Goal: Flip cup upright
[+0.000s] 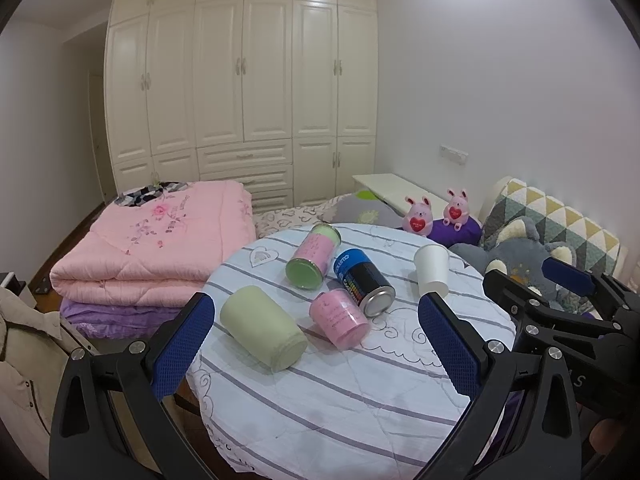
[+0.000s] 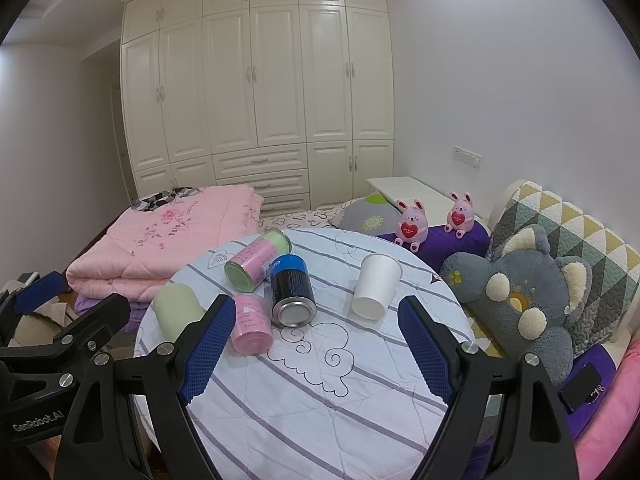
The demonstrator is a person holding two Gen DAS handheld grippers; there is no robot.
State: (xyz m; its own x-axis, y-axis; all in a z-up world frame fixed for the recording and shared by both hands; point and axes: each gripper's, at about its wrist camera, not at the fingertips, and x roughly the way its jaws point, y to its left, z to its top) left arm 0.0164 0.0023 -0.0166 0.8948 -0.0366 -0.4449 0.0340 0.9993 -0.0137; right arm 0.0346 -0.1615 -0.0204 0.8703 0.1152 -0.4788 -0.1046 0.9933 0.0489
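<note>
Approach comes first: the white paper cup lies tipped on the striped bench, its base toward the cameras and its wider mouth pointing away, well apart from the black can. Both claws hover spread wide and empty, the right claw nearer the cup, the left claw facing the pale green roll. A sound grip would likely take the cup across its middle, lightly, since thin paper probably crushes, then rotate the mouth upward before setting it down.
</note>
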